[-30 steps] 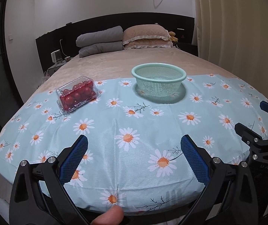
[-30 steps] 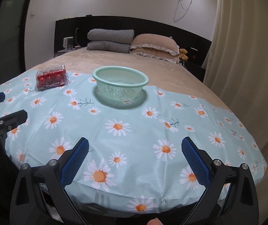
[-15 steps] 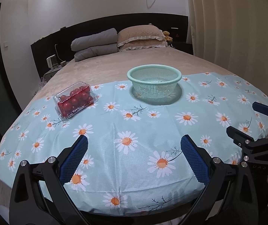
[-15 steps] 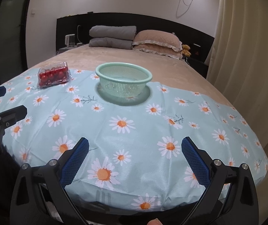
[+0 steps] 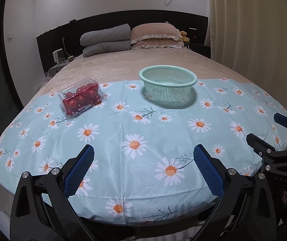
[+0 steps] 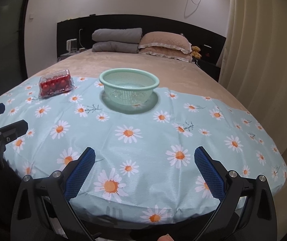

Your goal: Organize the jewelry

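No jewelry shows in either view. A clear plastic box of cherry tomatoes (image 5: 80, 98) lies at the far left of the daisy-print cloth (image 5: 143, 140); it also shows in the right wrist view (image 6: 55, 85). A mint green mesh basket (image 5: 168, 85) stands upright at the far middle, seen too in the right wrist view (image 6: 129, 88), and looks empty. My left gripper (image 5: 143, 169) is open and empty above the near edge of the cloth. My right gripper (image 6: 144, 170) is open and empty, to the right of the left one (image 5: 272, 138).
The cloth covers the foot of a bed with a beige cover (image 5: 135, 66). Grey folded blankets (image 5: 105, 40) and beige pillows (image 5: 155, 36) lie at the headboard. Curtains (image 6: 264, 50) hang at the right. A nightstand with a small appliance (image 5: 58, 57) is at the far left.
Both grippers have drifted a little back and to the left over the near edge; both stay open. The box and the basket have not moved.
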{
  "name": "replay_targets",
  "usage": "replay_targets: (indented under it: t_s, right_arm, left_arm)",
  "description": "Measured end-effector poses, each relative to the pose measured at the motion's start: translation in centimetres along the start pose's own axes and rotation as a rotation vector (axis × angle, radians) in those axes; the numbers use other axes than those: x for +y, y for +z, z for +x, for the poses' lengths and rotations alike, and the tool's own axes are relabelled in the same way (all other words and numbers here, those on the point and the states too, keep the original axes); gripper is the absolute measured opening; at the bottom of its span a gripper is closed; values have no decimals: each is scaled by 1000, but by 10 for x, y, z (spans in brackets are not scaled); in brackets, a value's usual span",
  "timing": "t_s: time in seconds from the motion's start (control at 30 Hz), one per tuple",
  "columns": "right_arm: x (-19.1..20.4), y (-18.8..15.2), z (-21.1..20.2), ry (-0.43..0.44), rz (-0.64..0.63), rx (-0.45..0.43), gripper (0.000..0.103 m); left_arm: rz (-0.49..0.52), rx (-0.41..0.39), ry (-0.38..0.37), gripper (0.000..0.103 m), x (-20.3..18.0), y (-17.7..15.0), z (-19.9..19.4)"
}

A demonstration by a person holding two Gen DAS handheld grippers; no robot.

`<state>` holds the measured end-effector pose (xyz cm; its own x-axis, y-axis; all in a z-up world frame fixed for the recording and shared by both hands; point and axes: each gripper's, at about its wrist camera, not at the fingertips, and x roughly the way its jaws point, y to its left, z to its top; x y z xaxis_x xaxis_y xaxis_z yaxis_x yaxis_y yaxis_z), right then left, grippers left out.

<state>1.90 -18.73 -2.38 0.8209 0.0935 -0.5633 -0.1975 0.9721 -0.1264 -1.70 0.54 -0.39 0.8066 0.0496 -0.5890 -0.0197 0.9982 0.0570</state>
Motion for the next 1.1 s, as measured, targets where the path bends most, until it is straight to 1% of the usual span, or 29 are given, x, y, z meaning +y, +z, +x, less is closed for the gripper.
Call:
replay_targets:
  t_s: [0.13,0.23,0.6,0.7,0.8,1.1]
  right_arm:
    - [-1,1,0,-8,-2,7,95]
    - [1,1,-1,-19,-28,0,95]
    - [0,4,-3,-24,-35,-5,95]
    - [1,4,-4,-24,-36,-5,95]
    - [-1,3,-4,-22,-28,13,95]
    - [-8,0,-11,-51,-8,12,95]
  left_arm:
    - [19,-10,-4,97,-3,1,-2]
    - [32,-25,-14,97,-6,2,-5]
    - [8,-18,14,97,0,5,-6]
    - [0,-12,15,97,2,4,-6]
    - [1,-2,9,97,2,3,-6]
    - [-1,-8,10,97,2,3,-8]
